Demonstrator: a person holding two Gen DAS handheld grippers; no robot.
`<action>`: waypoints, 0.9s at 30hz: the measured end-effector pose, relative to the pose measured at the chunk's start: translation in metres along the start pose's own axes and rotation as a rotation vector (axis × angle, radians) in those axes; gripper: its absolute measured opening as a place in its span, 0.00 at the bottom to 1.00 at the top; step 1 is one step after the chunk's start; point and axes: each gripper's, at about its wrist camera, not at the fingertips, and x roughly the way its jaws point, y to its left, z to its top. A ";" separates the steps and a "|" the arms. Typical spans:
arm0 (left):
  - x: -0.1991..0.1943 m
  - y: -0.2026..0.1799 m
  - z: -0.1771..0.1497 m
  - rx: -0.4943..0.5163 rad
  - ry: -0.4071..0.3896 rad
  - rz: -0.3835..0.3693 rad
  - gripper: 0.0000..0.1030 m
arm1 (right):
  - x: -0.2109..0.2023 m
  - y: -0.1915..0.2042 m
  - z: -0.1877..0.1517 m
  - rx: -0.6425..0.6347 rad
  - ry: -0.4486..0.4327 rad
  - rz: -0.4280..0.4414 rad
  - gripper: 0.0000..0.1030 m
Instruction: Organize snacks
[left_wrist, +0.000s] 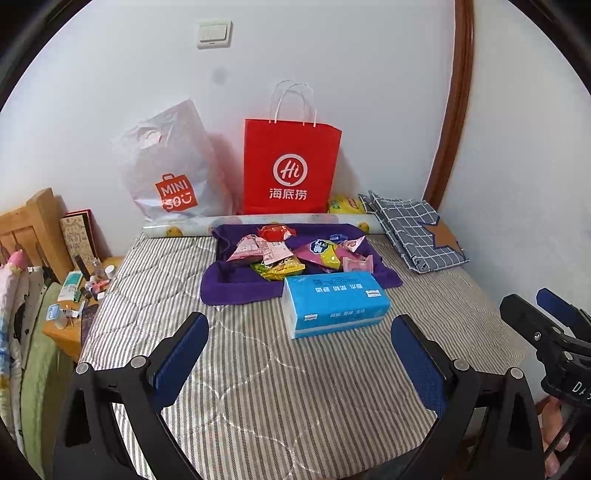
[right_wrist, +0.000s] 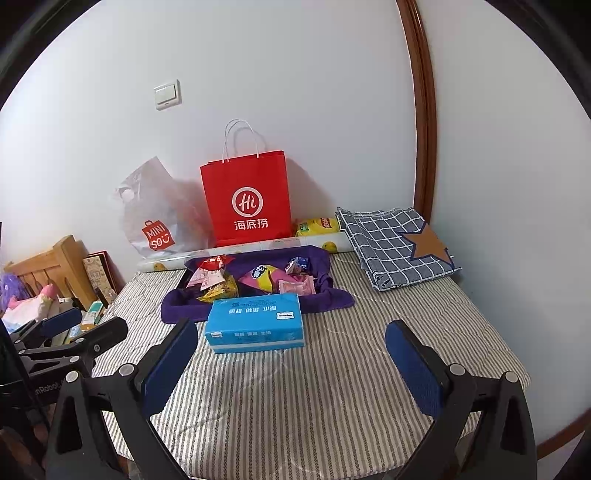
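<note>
Several snack packets (left_wrist: 291, 253) in pink, yellow and red lie piled on a purple cloth (left_wrist: 236, 286) at the back of a striped mattress; they also show in the right wrist view (right_wrist: 255, 278). A blue tissue pack (left_wrist: 334, 304) lies just in front of the pile, also seen in the right wrist view (right_wrist: 255, 323). My left gripper (left_wrist: 299, 354) is open and empty, short of the tissue pack. My right gripper (right_wrist: 291, 363) is open and empty, also short of the pack. The right gripper shows at the left wrist view's right edge (left_wrist: 543, 314).
A red paper bag (left_wrist: 290, 168) and a white Miniso plastic bag (left_wrist: 170, 173) stand against the wall. A rolled sheet (left_wrist: 255, 223) lies behind the cloth. A folded checked cloth (left_wrist: 413, 230) sits at the back right. A cluttered wooden nightstand (left_wrist: 77, 295) is left.
</note>
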 end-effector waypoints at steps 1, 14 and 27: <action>0.000 0.000 0.000 0.001 -0.002 0.002 0.95 | 0.000 -0.001 0.000 0.002 0.000 0.000 1.00; -0.004 -0.001 0.001 0.004 -0.006 0.001 0.96 | -0.002 -0.002 0.000 0.002 -0.001 0.000 1.00; -0.006 -0.004 0.002 0.013 -0.005 0.000 0.96 | -0.005 -0.002 0.000 0.005 -0.005 0.000 1.00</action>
